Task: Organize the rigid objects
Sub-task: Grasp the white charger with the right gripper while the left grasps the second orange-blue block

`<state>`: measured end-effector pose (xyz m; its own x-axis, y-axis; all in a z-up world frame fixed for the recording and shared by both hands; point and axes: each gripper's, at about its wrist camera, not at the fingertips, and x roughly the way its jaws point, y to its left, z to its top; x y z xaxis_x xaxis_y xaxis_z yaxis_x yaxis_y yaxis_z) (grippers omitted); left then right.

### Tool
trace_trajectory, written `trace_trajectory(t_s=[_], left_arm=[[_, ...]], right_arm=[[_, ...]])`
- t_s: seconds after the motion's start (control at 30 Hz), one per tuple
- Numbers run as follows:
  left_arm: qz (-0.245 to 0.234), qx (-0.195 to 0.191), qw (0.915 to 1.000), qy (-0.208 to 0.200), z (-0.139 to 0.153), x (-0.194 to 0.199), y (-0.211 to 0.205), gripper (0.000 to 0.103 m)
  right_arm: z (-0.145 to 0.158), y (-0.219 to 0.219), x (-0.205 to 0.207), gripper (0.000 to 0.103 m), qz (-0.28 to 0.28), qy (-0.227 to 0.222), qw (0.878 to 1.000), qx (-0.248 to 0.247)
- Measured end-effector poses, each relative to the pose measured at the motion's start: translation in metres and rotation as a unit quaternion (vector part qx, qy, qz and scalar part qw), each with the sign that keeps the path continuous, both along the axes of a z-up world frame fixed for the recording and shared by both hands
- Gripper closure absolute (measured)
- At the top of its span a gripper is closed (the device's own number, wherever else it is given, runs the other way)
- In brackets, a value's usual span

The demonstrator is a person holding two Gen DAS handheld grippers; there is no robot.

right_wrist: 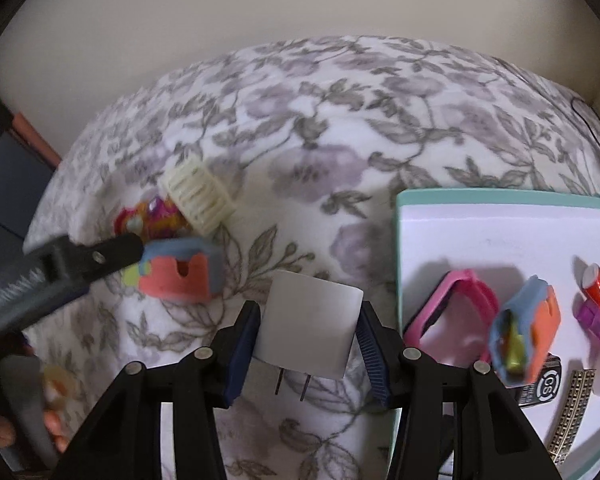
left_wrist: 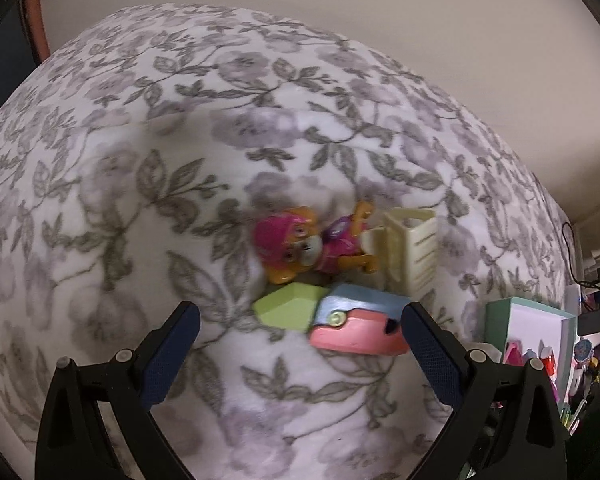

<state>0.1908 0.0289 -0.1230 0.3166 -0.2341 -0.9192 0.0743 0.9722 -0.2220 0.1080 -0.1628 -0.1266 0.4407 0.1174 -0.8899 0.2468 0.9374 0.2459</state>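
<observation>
- Bedspread, white fleece printed with grey leaves and mauve flowers (left_wrist: pixel 148 208), covers the whole work surface in both views.
- Left gripper (left_wrist: pixel 300 320): black frame, dark blue ribbed pads, jaws spread wide with nothing pinched between them. Its right-hand pad sits at the edge of a pink-and-blue foam-like block with a round yellow stud (left_wrist: pixel 356 326); contact cannot be told.
- Just beside that block: a pale green faceted block (left_wrist: pixel 286 306), touching its left end.
- Behind both: a toy pup figure in pink helmet and vest, orange fur (left_wrist: pixel 300 246), lying on its side, blurred.
- Cream slatted plastic holder (left_wrist: pixel 414 252) stands against the pup's hind end.
- Right gripper (right_wrist: pixel 308 332): jaws closed onto a white square plug adapter with two metal prongs (right_wrist: pixel 310 328), pads pressing its two sides, prongs pointing toward the camera.
- Shallow box with mint-green rim and white floor (right_wrist: pixel 500 196) lies just right of the held adapter.
- In the box: pink strap loop (right_wrist: pixel 464 280), a second blue-and-orange block (right_wrist: pixel 528 328), red-and-white small tube (right_wrist: pixel 598 288), purple piece (right_wrist: pixel 596 320); other items at the lower edge are too small to tell.
</observation>
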Motion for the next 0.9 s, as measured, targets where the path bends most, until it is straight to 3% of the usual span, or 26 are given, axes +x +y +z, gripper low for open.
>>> trace_trajectory(t_s=[0.07,0.4,0.77,0.9], left_arm=[[-0.01,0.0,1.0,-0.002,-0.001,0.0,-0.007,0.003],[-0.06,0.029,0.9976,-0.019,-0.008,-0.002,-0.037,0.003],[-0.12,0.112,0.9859,-0.033,-0.017,-0.011,-0.069,0.003],[-0.114,0.126,0.9851,-0.026,-0.02,-0.01,-0.067,0.013]], right_arm=[[0.012,-0.007,-0.002,0.051,-0.013,-0.008,1.0,-0.02],[0.053,-0.041,-0.013,0.051,-0.062,-0.054,0.997,-0.003],[0.054,-0.057,-0.016,0.051,-0.079,-0.046,0.996,0.012],[0.051,-0.06,-0.017,0.051,-0.084,-0.039,0.996,0.016]])
